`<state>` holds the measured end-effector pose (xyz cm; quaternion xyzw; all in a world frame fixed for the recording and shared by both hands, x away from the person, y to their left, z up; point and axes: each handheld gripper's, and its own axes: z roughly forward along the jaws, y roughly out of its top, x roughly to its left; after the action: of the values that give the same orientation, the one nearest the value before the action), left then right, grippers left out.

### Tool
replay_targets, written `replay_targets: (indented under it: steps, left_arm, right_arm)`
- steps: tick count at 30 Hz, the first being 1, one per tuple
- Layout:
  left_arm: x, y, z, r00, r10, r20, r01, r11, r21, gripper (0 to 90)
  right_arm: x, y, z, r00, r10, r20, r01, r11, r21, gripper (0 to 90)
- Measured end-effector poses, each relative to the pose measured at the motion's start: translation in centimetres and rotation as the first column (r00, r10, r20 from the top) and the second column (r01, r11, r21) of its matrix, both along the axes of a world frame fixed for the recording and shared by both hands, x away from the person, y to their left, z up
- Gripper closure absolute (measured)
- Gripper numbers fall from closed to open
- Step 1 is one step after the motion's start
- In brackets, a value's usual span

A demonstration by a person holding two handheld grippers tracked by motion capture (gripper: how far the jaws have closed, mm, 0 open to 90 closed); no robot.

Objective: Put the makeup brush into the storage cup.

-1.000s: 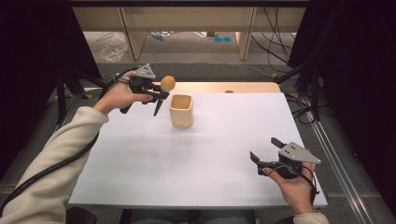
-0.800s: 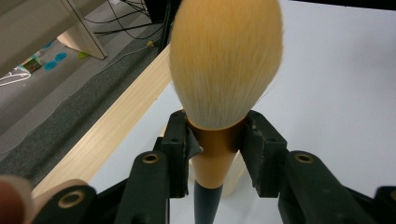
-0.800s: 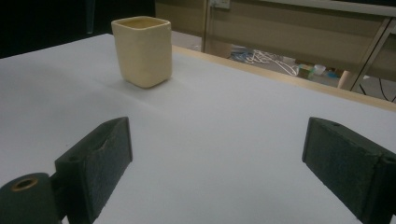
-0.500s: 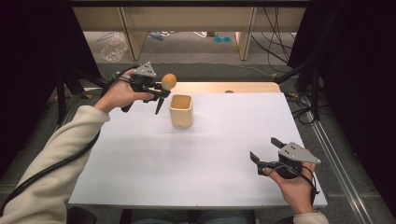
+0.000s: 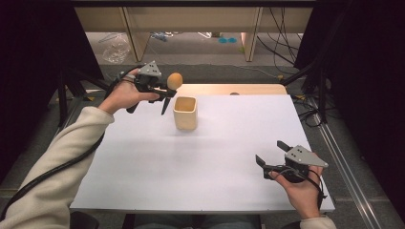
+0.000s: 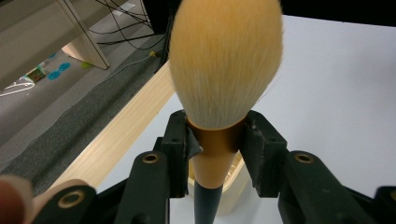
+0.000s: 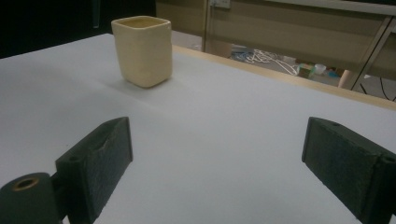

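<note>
My left gripper (image 5: 165, 91) is shut on a makeup brush (image 5: 175, 79) with a round tan head, a gold collar and a black handle. It hangs in the air just left of and above a cream square cup (image 5: 185, 112) that stands upright at the back of the white table (image 5: 210, 157). In the left gripper view the jaws clamp the brush (image 6: 224, 60) at its gold collar, with the cup (image 6: 236, 186) below and behind it. My right gripper (image 5: 271, 152) rests open near the front right edge; its view has the cup (image 7: 142, 51) far ahead between wide-apart pads (image 7: 100, 158).
A wooden strip (image 5: 229, 89) runs along the table's far edge. Beyond it the floor holds cables (image 5: 282, 28), desk legs (image 5: 250, 40) and a clear plastic bag (image 5: 116, 47). Dark stands and curtains flank both sides.
My left gripper has carried the brush slightly to the right and up, closer to the cup. The right gripper has stayed where it was.
</note>
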<state>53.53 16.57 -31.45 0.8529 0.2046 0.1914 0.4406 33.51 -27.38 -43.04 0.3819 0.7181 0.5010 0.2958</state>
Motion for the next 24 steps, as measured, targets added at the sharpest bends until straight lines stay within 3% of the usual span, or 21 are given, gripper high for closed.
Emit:
replay_targets:
  steps: [21,24]
  left_arm:
    - [0.18,-0.35,0.79,0.9998,0.009,0.016,-0.008,0.9997,-0.023,64.7]
    - [0.18,-0.37,0.8,0.9998,0.011,0.018,-0.01,0.9997,-0.023,64.7]
  right_arm:
    - [0.0,0.04,-0.03,1.0,-0.006,0.0,0.006,1.0,0.003,9.8]
    - [-0.1,-0.07,0.07,0.9999,-0.001,-0.015,0.001,1.0,-0.008,9.8]
